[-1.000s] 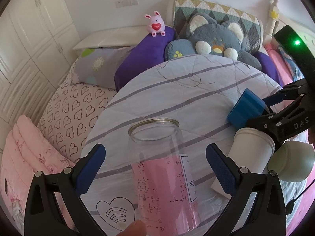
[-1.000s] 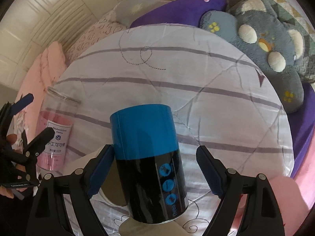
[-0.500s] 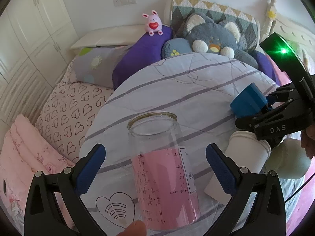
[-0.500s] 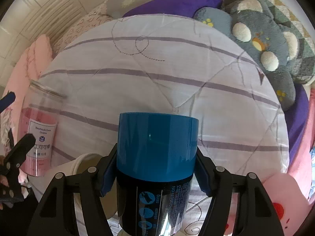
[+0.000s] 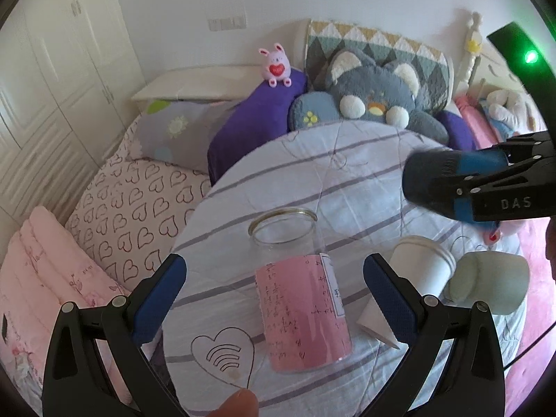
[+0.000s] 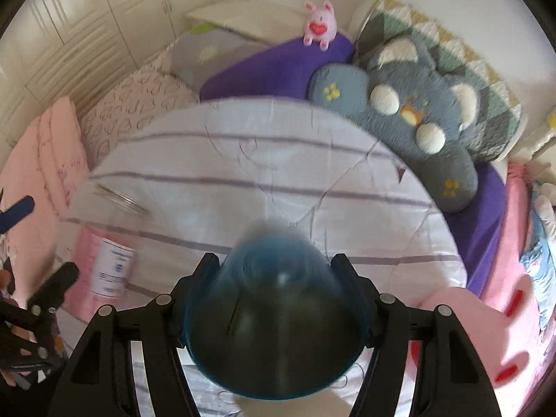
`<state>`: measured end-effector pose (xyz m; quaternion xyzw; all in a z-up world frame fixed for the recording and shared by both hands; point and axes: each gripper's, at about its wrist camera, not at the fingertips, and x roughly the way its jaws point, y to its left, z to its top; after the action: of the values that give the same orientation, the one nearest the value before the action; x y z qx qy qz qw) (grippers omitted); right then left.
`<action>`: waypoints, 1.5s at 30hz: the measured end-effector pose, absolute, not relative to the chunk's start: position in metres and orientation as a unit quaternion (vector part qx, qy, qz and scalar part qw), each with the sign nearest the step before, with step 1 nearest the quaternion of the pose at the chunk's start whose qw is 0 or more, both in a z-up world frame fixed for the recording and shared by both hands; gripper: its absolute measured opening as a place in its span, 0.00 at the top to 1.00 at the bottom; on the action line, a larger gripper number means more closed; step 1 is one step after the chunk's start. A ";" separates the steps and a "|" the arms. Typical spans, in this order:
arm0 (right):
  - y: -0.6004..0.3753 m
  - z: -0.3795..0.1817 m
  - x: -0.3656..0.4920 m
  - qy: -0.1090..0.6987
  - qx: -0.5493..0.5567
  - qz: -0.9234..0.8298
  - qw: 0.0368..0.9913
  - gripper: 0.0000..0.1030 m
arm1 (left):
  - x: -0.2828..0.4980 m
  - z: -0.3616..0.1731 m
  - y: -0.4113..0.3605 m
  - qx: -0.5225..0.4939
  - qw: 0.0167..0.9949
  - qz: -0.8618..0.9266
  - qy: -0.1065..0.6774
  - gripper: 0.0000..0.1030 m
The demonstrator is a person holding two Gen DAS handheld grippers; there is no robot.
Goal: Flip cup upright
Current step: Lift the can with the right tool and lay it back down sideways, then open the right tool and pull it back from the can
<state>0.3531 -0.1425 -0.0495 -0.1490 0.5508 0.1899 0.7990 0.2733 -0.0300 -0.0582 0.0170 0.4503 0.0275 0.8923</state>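
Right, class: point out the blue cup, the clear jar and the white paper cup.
blue cup (image 5: 441,182): left wrist view, on its dark side wall, held in the right gripper (image 6: 278,299).
clear jar (image 5: 299,299): left wrist view, on its pink label.
white paper cup (image 5: 422,266): left wrist view, on its side.

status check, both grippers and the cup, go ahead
Right gripper shut on blue cup, lifted off the table, tipped sideways. Left gripper open around upright clear jar, not touching. White paper cup lying below the blue cup.
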 end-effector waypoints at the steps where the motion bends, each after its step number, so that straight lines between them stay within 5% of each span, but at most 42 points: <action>1: -0.141 -0.043 0.349 0.545 -0.149 0.188 0.803 0.35 | 0.270 -0.054 -0.029 0.018 0.895 0.028 0.445 0.00; 21: -0.137 0.019 0.202 0.475 -0.088 0.178 0.857 0.40 | 0.156 -0.010 -0.008 0.030 0.917 0.013 0.398 0.00; 34: -0.145 -0.048 0.136 0.519 -0.034 0.167 0.838 0.40 | 0.113 -0.028 -0.004 0.045 0.909 0.009 0.415 0.00; 37: -0.149 -0.050 0.127 0.512 -0.025 0.167 0.842 0.21 | 0.107 -0.027 -0.006 0.049 0.909 0.008 0.413 0.00; 45: -0.149 -0.041 0.104 0.479 -0.016 0.154 0.864 0.18 | 0.096 -0.024 -0.010 0.061 0.910 0.005 0.411 0.00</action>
<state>0.1042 -0.1492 -0.0411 -0.0156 0.4792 0.1535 0.8640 0.0959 -0.0099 -0.0238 0.0615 0.4108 0.0052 0.9096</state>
